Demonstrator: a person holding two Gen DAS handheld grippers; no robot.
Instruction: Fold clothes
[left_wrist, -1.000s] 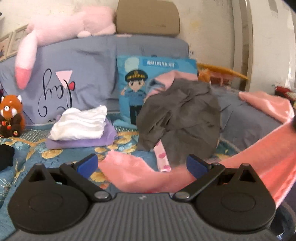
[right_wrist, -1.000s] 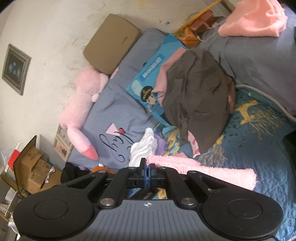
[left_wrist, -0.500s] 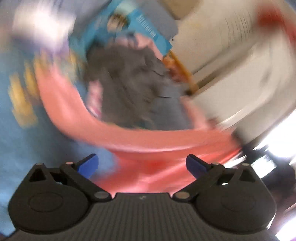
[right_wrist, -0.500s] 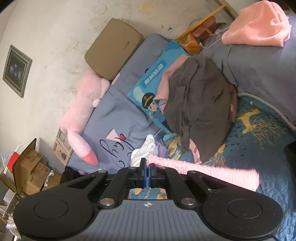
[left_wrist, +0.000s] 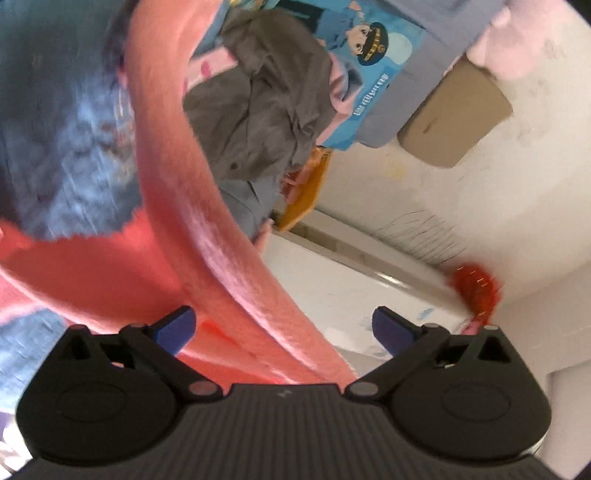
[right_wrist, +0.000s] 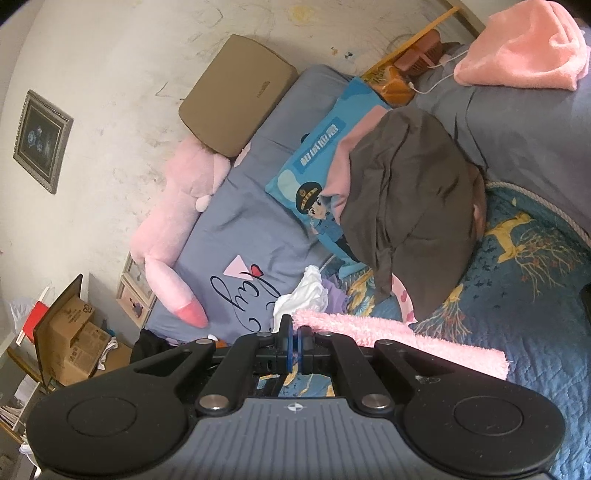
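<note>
On the blue patterned bedspread (right_wrist: 535, 280), the pink fleece garment (right_wrist: 399, 338) lay stretched, one end pinched in the right gripper (right_wrist: 294, 341), its far end cut off. The left gripper (left_wrist: 283, 326) stood spread, fleece blurred between its jaws. Beyond, a grey clothes heap (right_wrist: 410, 206) crowded the pillows.

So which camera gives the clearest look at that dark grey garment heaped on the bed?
The right wrist view: the dark grey garment sits sharp and whole there, draped over the blue cartoon pillow. In the left wrist view the garment appears rolled over, slightly blurred, and partly cut off by the pink fleece.
</note>
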